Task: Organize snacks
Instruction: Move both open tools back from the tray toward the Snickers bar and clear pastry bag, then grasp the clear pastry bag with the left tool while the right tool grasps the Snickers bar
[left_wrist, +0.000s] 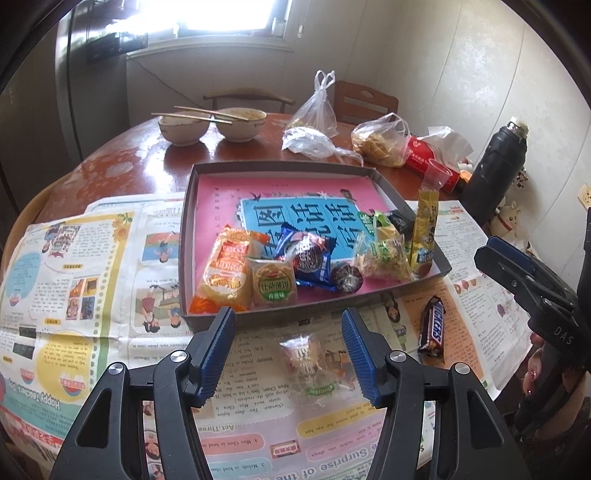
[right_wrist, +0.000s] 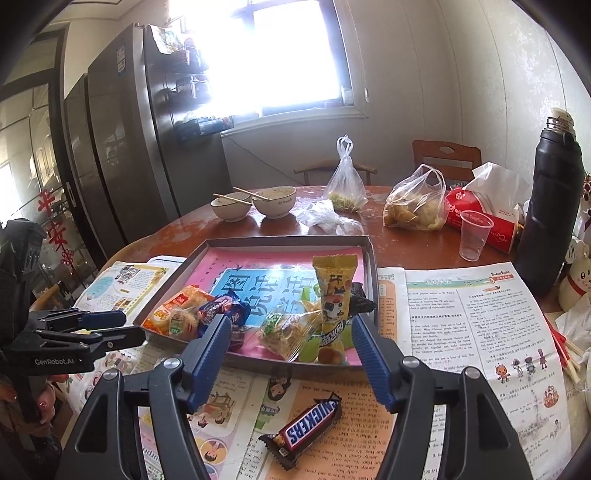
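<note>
A grey cardboard tray (left_wrist: 186, 221) with a pink and blue book cover in its bottom holds several wrapped snacks: an orange packet (left_wrist: 225, 273), a blue one (left_wrist: 310, 258) and a tall yellow packet (left_wrist: 426, 229) leaning in its right corner. My left gripper (left_wrist: 289, 321) stands open just in front of the tray. A small clear-wrapped biscuit (left_wrist: 308, 363) lies on the newspaper between its fingers, untouched. A Snickers bar (right_wrist: 306, 428) lies on the newspaper below my right gripper (right_wrist: 291, 325), which is open and holds nothing. The same Snickers bar (left_wrist: 432, 326) lies to the right of the left gripper.
Newspaper sheets (right_wrist: 480, 332) cover the near half of the round wooden table. Behind the tray are two bowls with chopsticks (left_wrist: 210, 125), plastic bags (left_wrist: 380, 140), a red tissue pack (right_wrist: 480, 214), a clear cup (right_wrist: 474, 234) and a black thermos (right_wrist: 550, 206). Chairs and a fridge stand beyond.
</note>
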